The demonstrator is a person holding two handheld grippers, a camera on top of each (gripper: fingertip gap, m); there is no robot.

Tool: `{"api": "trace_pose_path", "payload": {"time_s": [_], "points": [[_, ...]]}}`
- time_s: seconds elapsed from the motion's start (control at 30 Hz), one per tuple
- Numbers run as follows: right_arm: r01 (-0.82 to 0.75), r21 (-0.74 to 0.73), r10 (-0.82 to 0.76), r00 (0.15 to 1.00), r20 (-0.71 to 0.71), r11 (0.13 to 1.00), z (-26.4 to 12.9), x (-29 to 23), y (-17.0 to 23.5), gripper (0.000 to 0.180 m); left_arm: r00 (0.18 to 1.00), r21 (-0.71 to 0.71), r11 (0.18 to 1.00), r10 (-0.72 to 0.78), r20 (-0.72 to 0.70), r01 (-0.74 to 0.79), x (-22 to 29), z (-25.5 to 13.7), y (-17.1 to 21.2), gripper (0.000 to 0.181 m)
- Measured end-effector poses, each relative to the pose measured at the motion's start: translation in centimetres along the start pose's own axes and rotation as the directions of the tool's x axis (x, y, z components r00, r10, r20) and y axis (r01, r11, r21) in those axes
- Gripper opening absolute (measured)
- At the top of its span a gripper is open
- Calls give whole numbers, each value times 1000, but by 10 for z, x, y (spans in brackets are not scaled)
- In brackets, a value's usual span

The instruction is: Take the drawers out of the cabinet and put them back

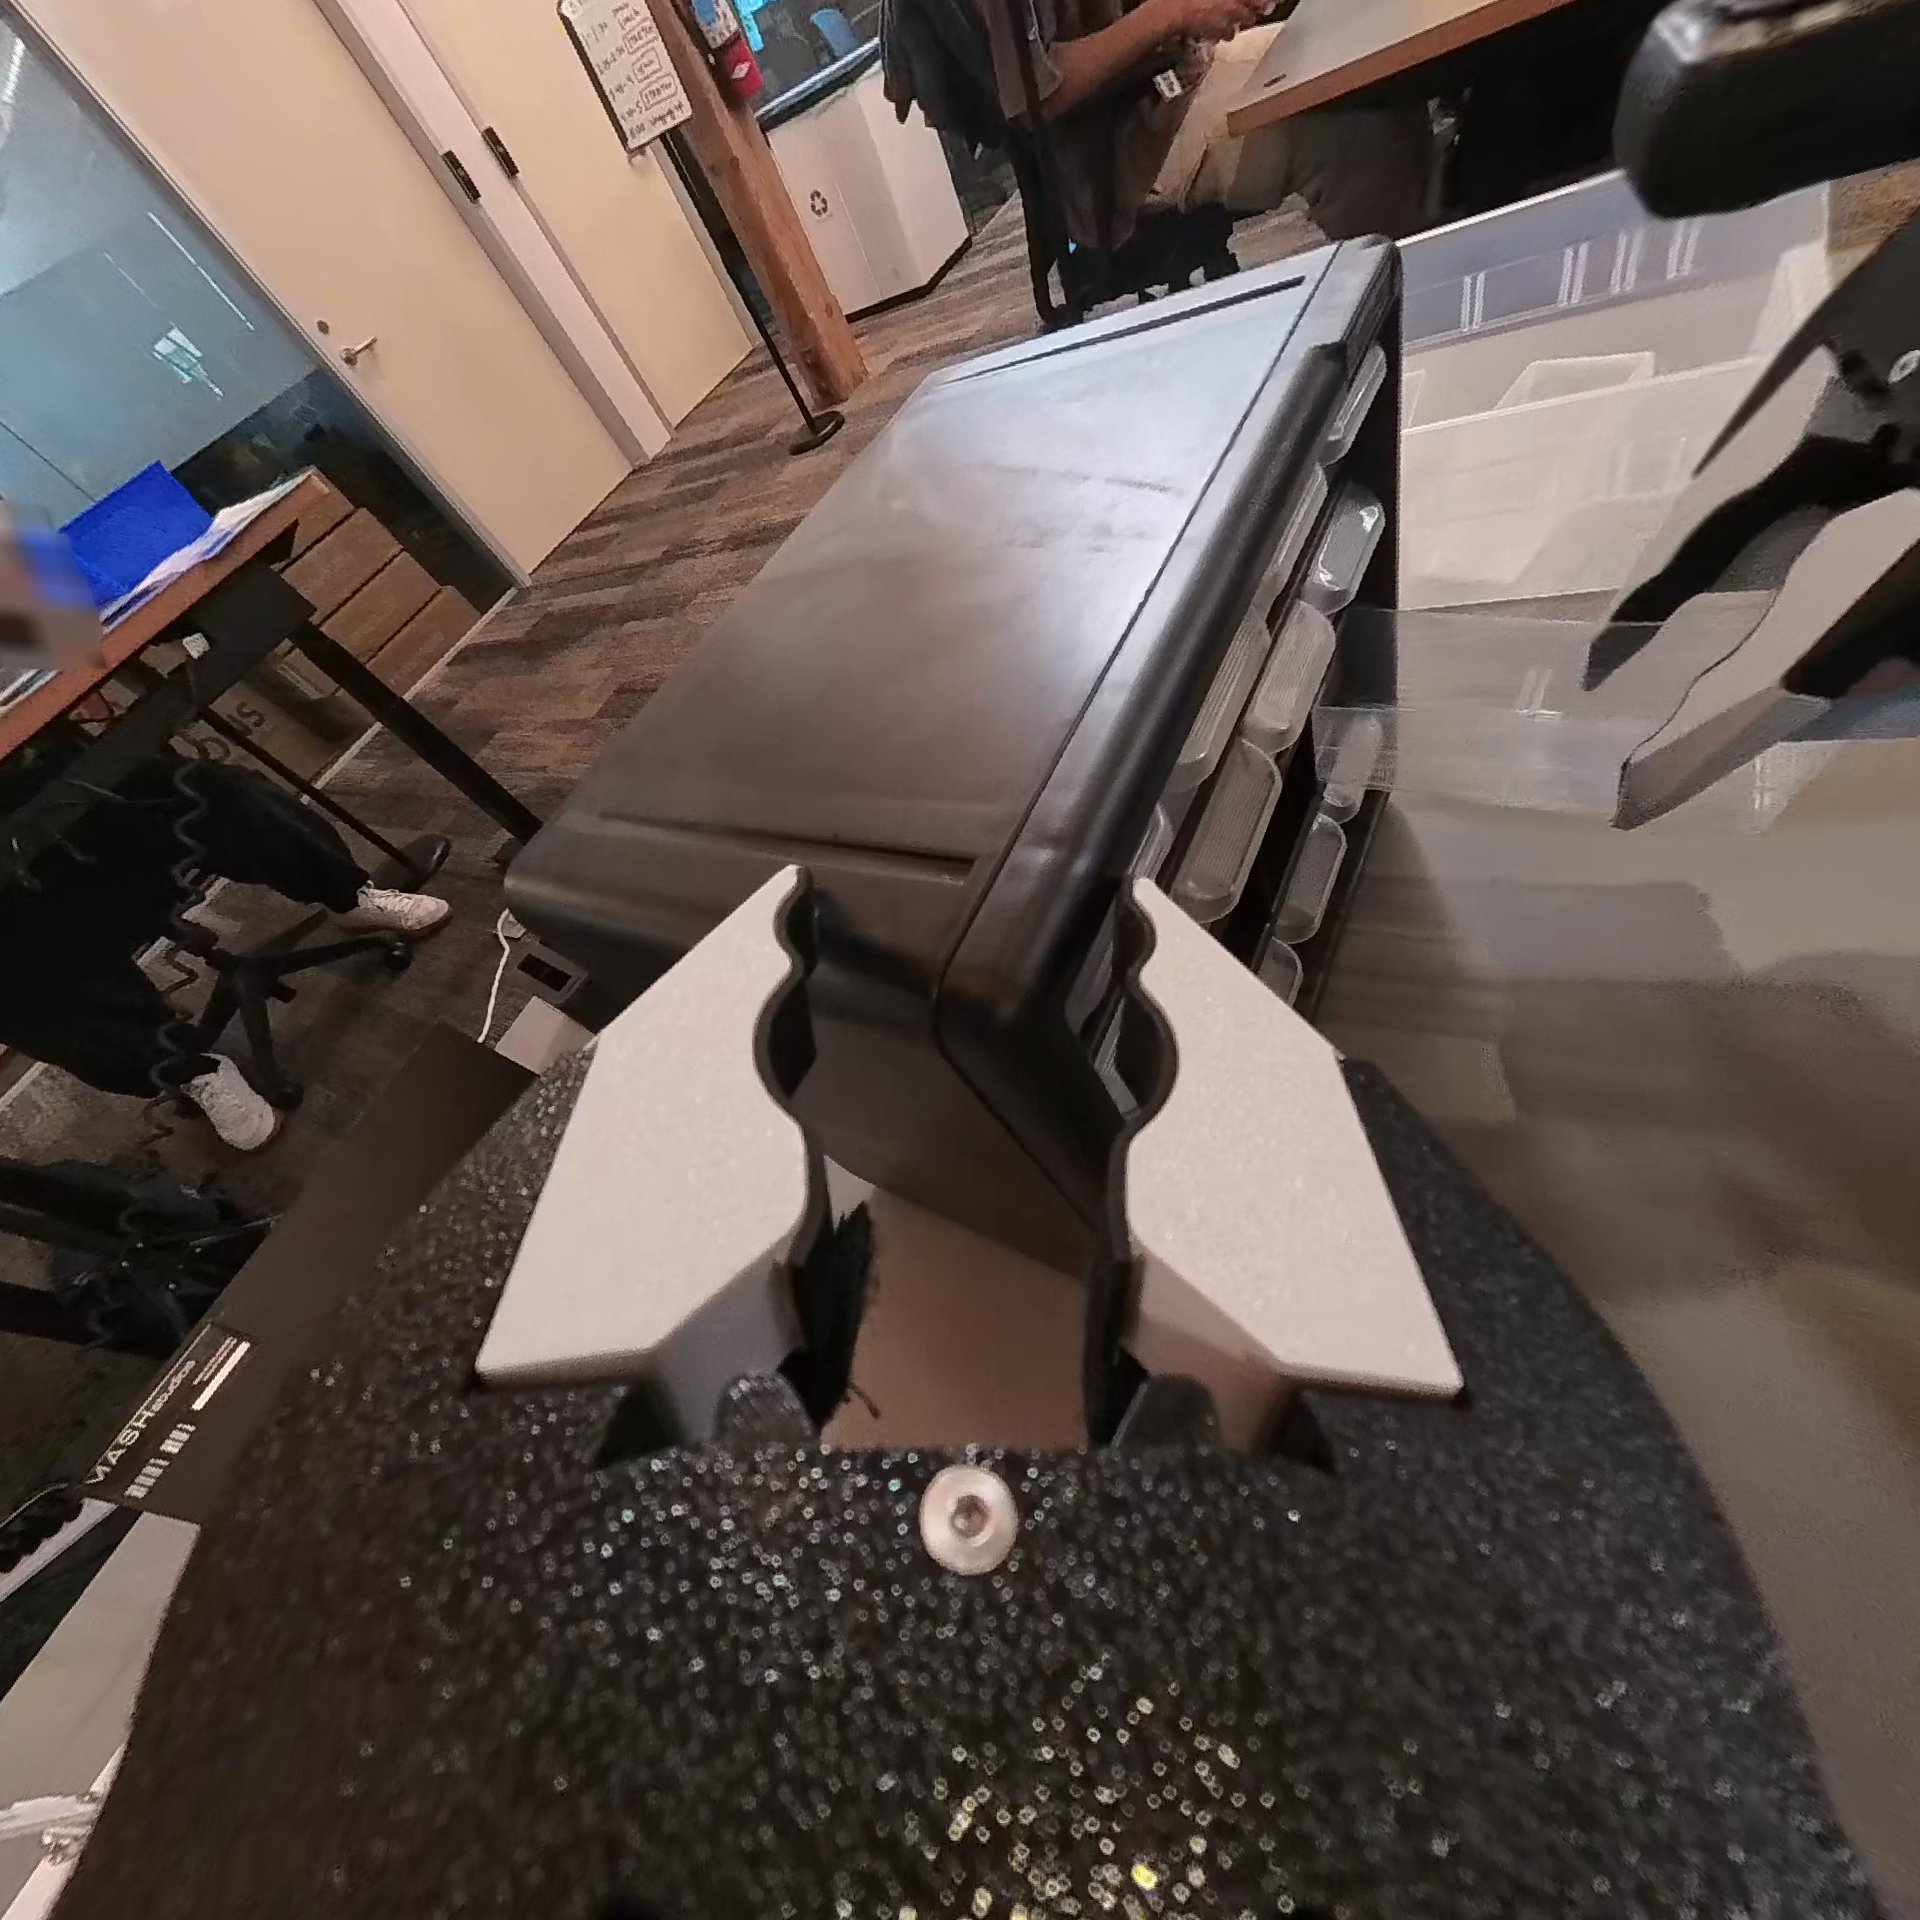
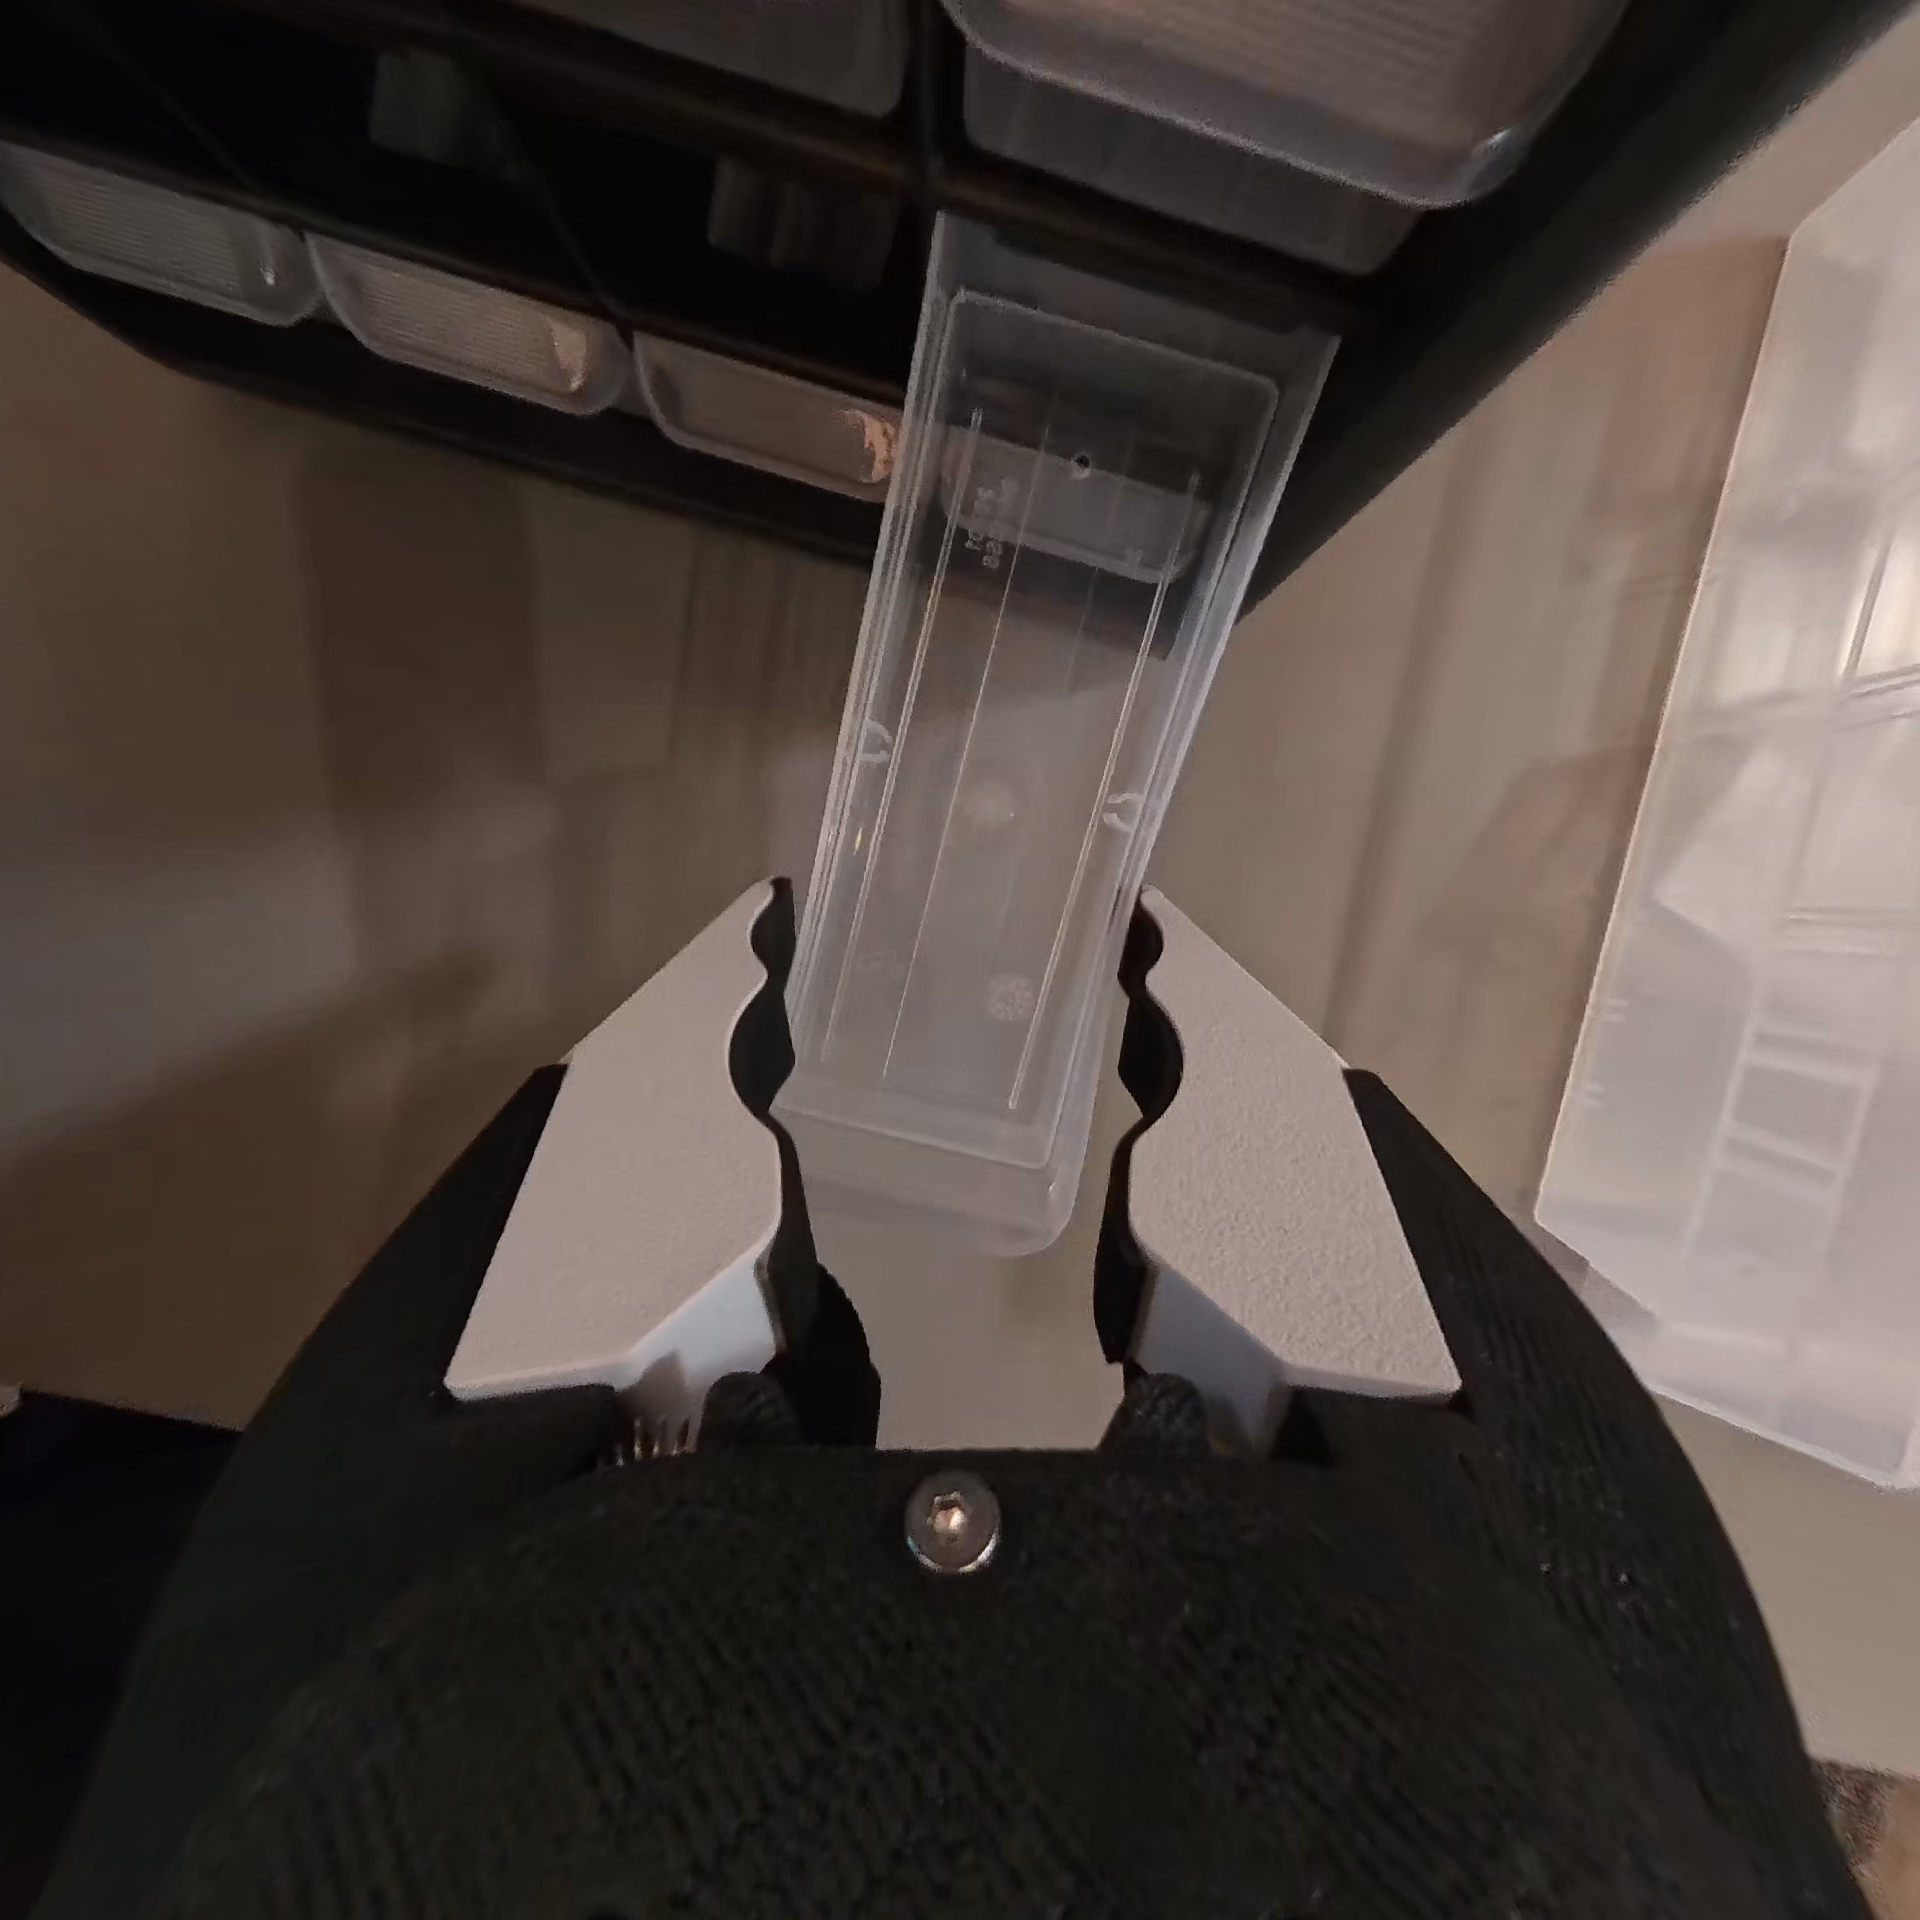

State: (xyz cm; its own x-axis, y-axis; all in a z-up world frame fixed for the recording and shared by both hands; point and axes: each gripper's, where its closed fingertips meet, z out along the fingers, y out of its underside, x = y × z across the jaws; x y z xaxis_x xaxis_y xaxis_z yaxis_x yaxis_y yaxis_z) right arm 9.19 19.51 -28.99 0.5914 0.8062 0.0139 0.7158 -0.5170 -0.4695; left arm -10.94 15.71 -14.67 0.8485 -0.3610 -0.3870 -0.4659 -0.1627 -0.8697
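The clear drawer [image 2: 997,831] is halfway between cabinet and open air: its far end sits in a slot on the bottom row of the black cabinet [image 1: 997,582], near the cabinet's right end, and its near end is pinched between the right tongs [image 2: 956,1049], whose white fingers [image 2: 644,1174] press against its two long sides. It hangs at a slant rather than square to the slot, and that is the first risk: if it is being pushed home, a crooked drawer may jam against the divider or the closed drawers [image 2: 468,332] beside it; if it is being drawn out, the far end will drop the instant it clears the slot, since only the near end is held. The plastic looks smooth and thin, so it may slip out of the scalloped pads, while a harder squeeze could bow its walls. The left tongs [image 1: 966,1039] are clamped over the near top corner of the cabinet, steadying it; this matters because the cabinet seems light and a stuck drawer could drag it along the desk [image 2: 312,727] or tip it forward if that hold slackens. In the left wrist view the right tongs appear blurred at the upper right, so the motion seems quick, which makes a snag more likely. A larger clear tray [image 2: 1714,831] lies on the desk just to the right, near enough to be knocked by a wide swing.
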Motion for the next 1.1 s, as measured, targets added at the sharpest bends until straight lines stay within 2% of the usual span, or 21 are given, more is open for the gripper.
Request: {"api": "trace_pose_path", "payload": {"time_s": [0.13, 0.4, 0.7, 0.87, 0.93, 1.1], "points": [[-28, 18, 28, 999, 34, 999, -6, -1, 1, 62, 1000, 1, 1000, -4, -1, 4, 0, 0, 0, 55], [-38, -38, 40, 997, 59, 999, -15, -9, 4, 62, 1000, 1, 1000, -13, -1, 13, -1, 1, 0, 57], [10, 40, -13, 998, 56, 999, -7, 9, 5, 57, 1000, -6, 1000, 6, 3, -6, 2, 2, -2, 55], [49, 67, -48, 999, -13, 997, -1, 29, -4, 57, 999, -41, 999, 33, -40, -34, 13, 12, -1, 87], [52, 77, -49, 998, -31, 996, 3, 35, -9, 57, 997, -63, 995, 80, -13, -81, 13, 19, -1, 86], [29, 66, -26, 999, -44, 997, 6, 34, -11, 57, 987, -57, 985, 163, 15, -162, 14, 32, -9, 66]]}}
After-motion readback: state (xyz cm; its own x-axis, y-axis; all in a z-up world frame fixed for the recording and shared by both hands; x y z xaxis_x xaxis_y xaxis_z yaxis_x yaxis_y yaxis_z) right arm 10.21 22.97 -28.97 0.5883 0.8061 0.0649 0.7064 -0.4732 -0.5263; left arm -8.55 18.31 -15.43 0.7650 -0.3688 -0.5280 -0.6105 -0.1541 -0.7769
